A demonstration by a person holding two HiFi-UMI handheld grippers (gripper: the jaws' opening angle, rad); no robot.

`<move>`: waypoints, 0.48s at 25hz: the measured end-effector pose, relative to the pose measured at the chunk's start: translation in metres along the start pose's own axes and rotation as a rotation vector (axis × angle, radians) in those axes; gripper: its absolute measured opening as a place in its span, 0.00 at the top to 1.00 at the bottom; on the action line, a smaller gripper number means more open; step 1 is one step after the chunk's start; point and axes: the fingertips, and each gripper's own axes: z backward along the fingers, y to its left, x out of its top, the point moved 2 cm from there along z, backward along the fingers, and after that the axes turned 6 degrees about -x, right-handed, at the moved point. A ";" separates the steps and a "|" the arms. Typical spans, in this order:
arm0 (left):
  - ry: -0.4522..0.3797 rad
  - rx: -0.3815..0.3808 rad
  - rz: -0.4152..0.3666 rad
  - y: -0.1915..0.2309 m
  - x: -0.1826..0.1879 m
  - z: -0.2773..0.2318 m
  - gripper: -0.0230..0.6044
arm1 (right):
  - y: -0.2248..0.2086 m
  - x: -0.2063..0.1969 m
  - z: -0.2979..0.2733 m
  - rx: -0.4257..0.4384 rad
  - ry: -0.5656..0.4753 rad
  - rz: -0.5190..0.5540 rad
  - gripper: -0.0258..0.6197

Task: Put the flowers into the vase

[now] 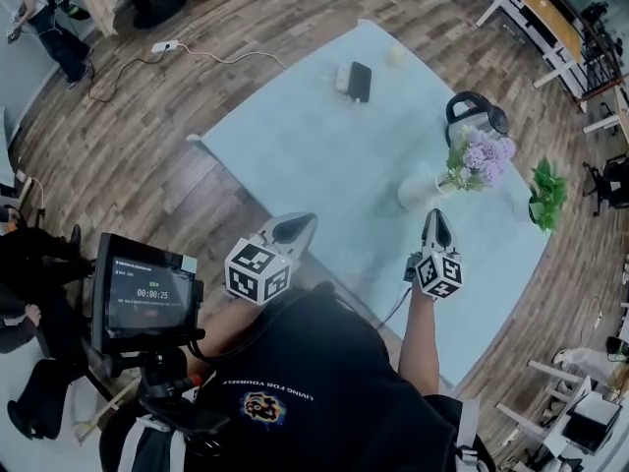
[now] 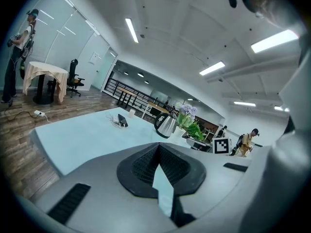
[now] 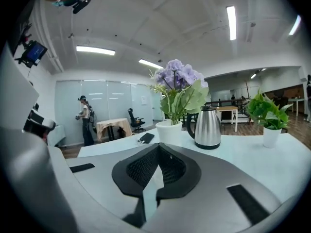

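- The flowers (image 1: 479, 155) stand upright in the white vase (image 1: 418, 190) on the counter (image 1: 314, 136), just ahead of the right gripper (image 1: 436, 226); the left gripper (image 1: 293, 229) is well farther off
- Both grippers' jaws are pressed together with nothing between them
- The stems' lower ends are hidden inside the vase; no loose flower shows in any view; the kettle (image 1: 472, 116) behind is partly covered by blooms
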 end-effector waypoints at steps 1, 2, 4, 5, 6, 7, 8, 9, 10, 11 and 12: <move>0.001 -0.002 -0.001 -0.001 0.000 0.000 0.95 | 0.001 0.000 0.002 0.003 0.005 -0.044 0.93; 0.002 -0.004 -0.002 -0.001 0.000 0.000 0.95 | 0.001 0.000 0.004 0.004 0.007 -0.097 0.93; 0.005 -0.008 -0.004 -0.002 0.000 -0.001 0.95 | 0.001 0.002 0.010 -0.001 0.004 -0.205 0.93; 0.006 -0.010 -0.005 -0.002 0.000 -0.001 0.95 | 0.001 0.004 0.012 -0.004 0.001 -0.248 0.93; 0.007 -0.012 -0.006 -0.003 -0.001 -0.001 0.95 | 0.001 0.006 0.014 -0.006 -0.004 -0.281 0.93; 0.008 -0.014 -0.007 -0.003 -0.001 -0.001 0.95 | 0.000 0.007 0.016 -0.009 -0.011 -0.304 0.93; 0.009 -0.016 -0.008 -0.003 -0.001 -0.001 0.95 | 0.000 0.009 0.018 -0.010 -0.019 -0.317 0.93; 0.010 -0.018 -0.010 -0.004 -0.001 -0.001 0.95 | 0.000 0.011 0.020 -0.012 -0.027 -0.323 0.93; 0.011 -0.020 -0.011 -0.005 0.000 -0.001 0.95 | 0.000 0.012 0.021 -0.012 -0.033 -0.327 0.93; 0.011 -0.022 -0.011 -0.005 0.000 -0.002 0.95 | 0.000 0.013 0.022 -0.011 -0.037 -0.334 0.93; 0.011 -0.025 -0.011 -0.006 0.000 -0.002 0.95 | -0.001 0.014 0.023 -0.010 -0.041 -0.344 0.93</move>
